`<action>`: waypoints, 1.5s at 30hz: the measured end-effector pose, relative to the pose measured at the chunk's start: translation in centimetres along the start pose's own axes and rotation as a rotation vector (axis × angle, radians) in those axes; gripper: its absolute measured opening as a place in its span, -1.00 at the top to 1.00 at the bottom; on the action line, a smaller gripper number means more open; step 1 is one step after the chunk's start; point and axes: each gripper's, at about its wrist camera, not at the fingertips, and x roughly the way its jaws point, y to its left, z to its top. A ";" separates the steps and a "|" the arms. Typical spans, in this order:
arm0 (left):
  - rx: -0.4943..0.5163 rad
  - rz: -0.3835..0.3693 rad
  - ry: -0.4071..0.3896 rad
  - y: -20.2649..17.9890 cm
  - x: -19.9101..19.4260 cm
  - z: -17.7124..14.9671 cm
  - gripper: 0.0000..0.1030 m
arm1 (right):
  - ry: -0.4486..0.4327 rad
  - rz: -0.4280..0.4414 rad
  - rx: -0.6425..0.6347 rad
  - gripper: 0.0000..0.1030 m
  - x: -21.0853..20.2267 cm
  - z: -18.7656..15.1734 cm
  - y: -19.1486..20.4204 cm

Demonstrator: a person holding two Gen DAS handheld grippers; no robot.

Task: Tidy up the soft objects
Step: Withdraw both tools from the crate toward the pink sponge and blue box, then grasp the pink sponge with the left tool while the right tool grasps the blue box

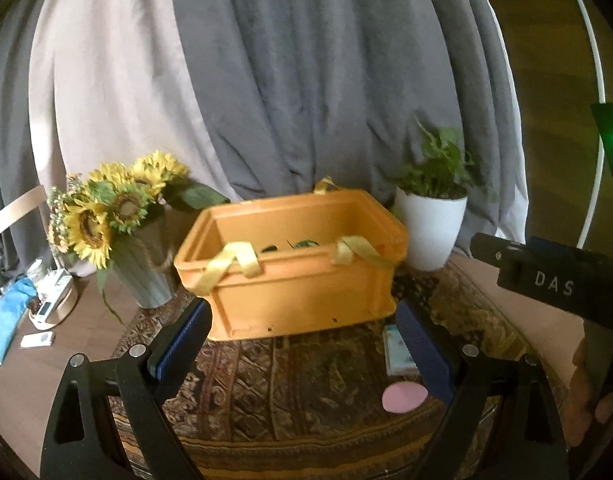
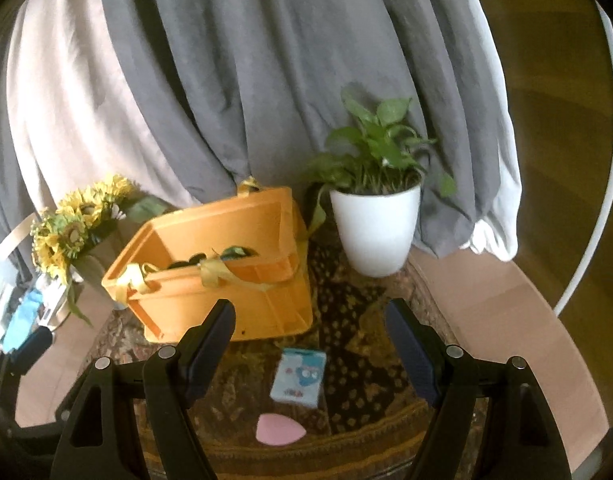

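open rug in front of the bin, crowded at the back and sides

the orange bin (image 1: 298, 276) stands mid-rug, its open top partly crossed by drooping yellow ribbon handles (image 1: 234, 258) on the near rim. just beside its left end stands the sunflower vase (image 1: 146, 276); near its right end the white plant pot (image 2: 374, 228), with a narrow gap of rug between pot and bin. grey curtains (image 2: 266, 80) close off the space behind. on the patterned rug (image 2: 358, 344) in front lie only a small blue packet (image 2: 299, 378) and a pink sponge (image 2: 278, 430), both flat and low.
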 end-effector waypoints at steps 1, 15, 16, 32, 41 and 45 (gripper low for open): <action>0.002 0.001 0.008 -0.3 0.1 -0.2 -0.84 | 0.006 -0.001 -0.004 -0.52 0.1 -0.1 -0.2; -0.078 0.134 0.094 -6.9 0.6 -2.8 -0.83 | 0.147 0.219 -0.277 -0.52 3.9 -0.4 -2.7; -0.088 0.148 0.101 -7.4 0.5 -3.1 -0.83 | 0.153 0.241 -0.302 -0.52 4.1 -0.5 -2.8; -0.124 0.234 0.242 -11.6 3.9 -7.0 -0.83 | 0.347 0.520 -0.569 -0.51 10.2 -3.3 -2.4; -0.111 0.243 0.287 -12.9 6.9 -8.2 -0.81 | 0.440 0.613 -0.720 -0.51 13.4 -5.0 -1.9; -0.102 0.244 0.300 -13.0 8.0 -8.5 -0.75 | 0.461 0.638 -0.730 -0.51 14.7 -5.1 -1.8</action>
